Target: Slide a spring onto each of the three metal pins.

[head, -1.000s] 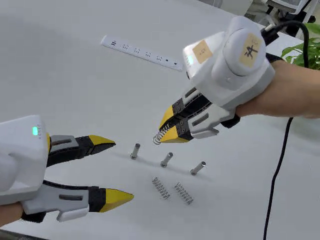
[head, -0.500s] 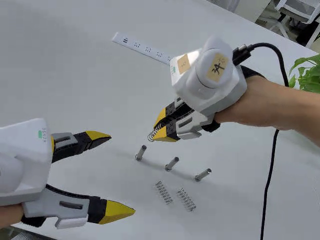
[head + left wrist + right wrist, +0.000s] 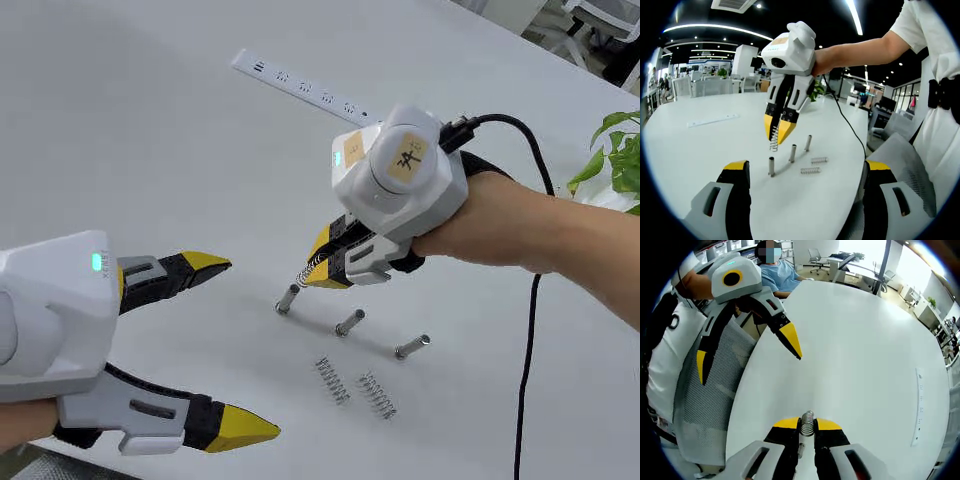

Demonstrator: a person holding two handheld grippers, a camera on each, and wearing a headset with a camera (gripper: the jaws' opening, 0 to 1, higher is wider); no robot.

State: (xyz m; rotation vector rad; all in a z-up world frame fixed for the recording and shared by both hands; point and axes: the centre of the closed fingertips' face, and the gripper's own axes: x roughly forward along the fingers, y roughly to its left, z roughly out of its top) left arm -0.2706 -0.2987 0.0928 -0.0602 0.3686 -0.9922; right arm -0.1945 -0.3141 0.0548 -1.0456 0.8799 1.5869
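Note:
Three short metal pins stand in a row on the white table: left pin (image 3: 288, 298), middle pin (image 3: 349, 322), right pin (image 3: 411, 347). My right gripper (image 3: 320, 270) is shut on a spring (image 3: 307, 271) that hangs just above the left pin (image 3: 771, 166). In the left gripper view that spring (image 3: 773, 143) dangles from the right gripper (image 3: 780, 127), its lower end a little above the pin top. Two loose springs (image 3: 332, 380) (image 3: 376, 393) lie in front of the pins. My left gripper (image 3: 235, 345) stays wide open to the left of the pins, holding nothing.
A white power strip (image 3: 308, 90) lies at the far side of the table. A black cable (image 3: 525, 330) trails from the right gripper toward the near edge. A green plant (image 3: 615, 150) stands at the right. A person sits behind the left gripper (image 3: 750, 335).
The right gripper has carried the spring down and left, ending just over the left pin. The left gripper has kept its place, still open. The head camera has shifted.

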